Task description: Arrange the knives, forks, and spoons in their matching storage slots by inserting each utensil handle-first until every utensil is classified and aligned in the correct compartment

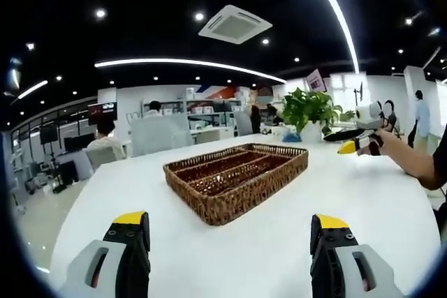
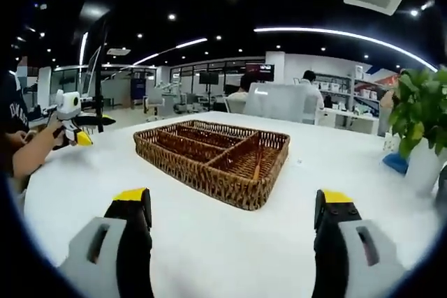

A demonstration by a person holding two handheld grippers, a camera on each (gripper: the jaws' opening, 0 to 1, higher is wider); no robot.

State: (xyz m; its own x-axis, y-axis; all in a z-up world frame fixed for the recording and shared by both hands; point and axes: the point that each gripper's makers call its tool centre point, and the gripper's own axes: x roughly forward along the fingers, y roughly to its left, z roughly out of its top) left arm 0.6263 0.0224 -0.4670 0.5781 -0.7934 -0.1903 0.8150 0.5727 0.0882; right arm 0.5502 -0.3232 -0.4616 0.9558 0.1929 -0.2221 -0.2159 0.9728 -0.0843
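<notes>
A brown wicker tray [image 1: 237, 179] with several long compartments lies on the white table [image 1: 370, 200], just beyond my left gripper [image 1: 229, 220], whose yellow-tipped jaws stand wide open with nothing between them. At the right a hand holds my right gripper [image 1: 342, 141] above the table, beside the tray. In the right gripper view the same tray [image 2: 209, 155] lies ahead of my right gripper [image 2: 234, 195], also open and holding nothing. My left gripper [image 2: 91, 129] hovers at the left over the table [image 2: 91, 179], a little off the tray's end.
A potted plant [image 1: 307, 109] in a white pot [image 2: 422, 165] stands on the table behind the tray, with a blue item [image 2: 397, 162] next to it. People sit at desks beyond the table's far edge. The table's rounded near edge curves off at the left.
</notes>
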